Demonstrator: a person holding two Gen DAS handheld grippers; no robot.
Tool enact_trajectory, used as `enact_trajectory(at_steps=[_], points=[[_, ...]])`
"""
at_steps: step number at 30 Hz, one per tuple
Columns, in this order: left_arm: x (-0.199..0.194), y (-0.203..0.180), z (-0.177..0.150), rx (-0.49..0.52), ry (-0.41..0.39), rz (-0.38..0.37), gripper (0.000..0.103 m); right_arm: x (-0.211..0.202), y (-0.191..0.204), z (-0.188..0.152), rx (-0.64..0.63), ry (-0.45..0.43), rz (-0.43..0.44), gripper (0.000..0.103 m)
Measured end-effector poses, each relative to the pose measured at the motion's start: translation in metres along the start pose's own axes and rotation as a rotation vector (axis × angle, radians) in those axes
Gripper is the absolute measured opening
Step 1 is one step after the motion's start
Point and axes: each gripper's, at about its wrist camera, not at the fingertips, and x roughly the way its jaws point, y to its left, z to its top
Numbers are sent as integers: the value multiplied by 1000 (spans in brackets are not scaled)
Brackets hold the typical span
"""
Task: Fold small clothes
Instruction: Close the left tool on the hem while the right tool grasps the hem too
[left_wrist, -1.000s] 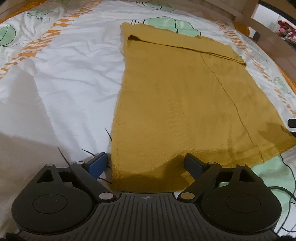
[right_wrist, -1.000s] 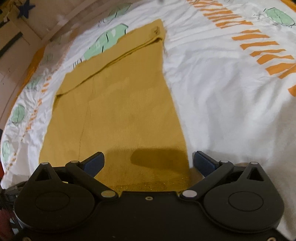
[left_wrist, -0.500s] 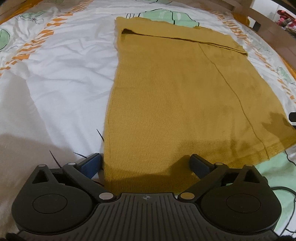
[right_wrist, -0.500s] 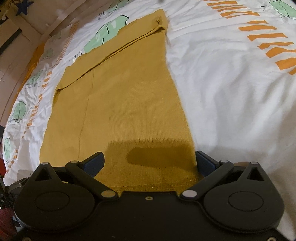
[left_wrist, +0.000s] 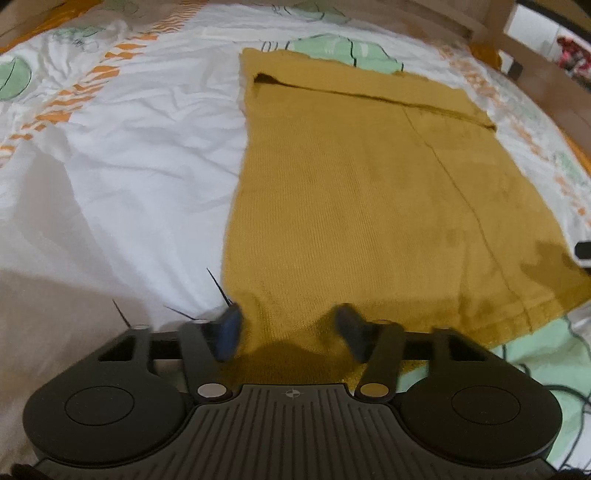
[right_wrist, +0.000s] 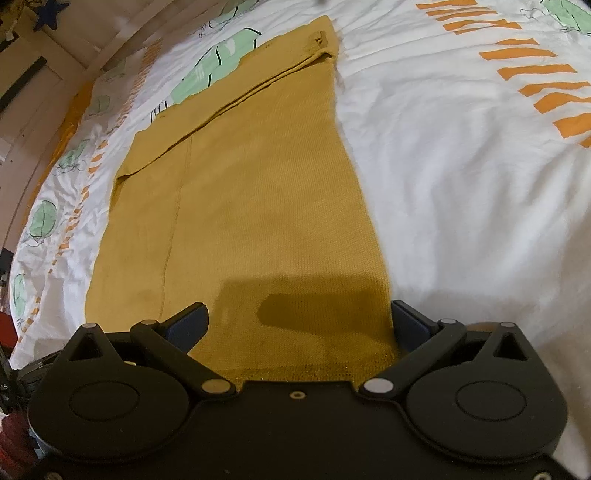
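Note:
A mustard-yellow knitted garment (left_wrist: 369, 199) lies flat on the bed, with a folded band along its far edge. It also shows in the right wrist view (right_wrist: 243, 206). My left gripper (left_wrist: 288, 328) sits over the garment's near left corner, its jaws partly closed with the cloth's hem between them, blurred by motion. My right gripper (right_wrist: 299, 325) is wide open over the near right corner, one finger on each side of the hem. The other gripper's tip (left_wrist: 583, 253) peeks in at the right edge of the left wrist view.
The bed is covered with a white sheet (left_wrist: 129, 155) printed with orange stripes and green leaves (right_wrist: 210, 70). A wooden bed frame (left_wrist: 535, 66) runs along the far side. A dark cable (left_wrist: 554, 387) lies near the left gripper's right side.
My left gripper's fingers have closed inward around the garment's near hem. My right gripper has stayed wide open and moved slightly closer to the hem.

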Motion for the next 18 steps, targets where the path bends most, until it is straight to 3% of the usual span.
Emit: enact_trajectory(at_steps=[5,7,9,16,18], points=[[-2,6,0,-31,-13,-23,37,-6,-1,-2,4,-9,27,102],[-2,5,0,-28,-14,-22,37,-9,-1,-3,6,-17,19,96],[-2,6,0,-28,-16,-23,37,-11,0,-4,10,-20,8,78],[-7,12,-1,-72,-18,-42,37,-15,-4,-6,35,-10,20,28],[-10,16,-1,-94,-18,-49,37,-16,-3,-7,21,-10,21,22]])
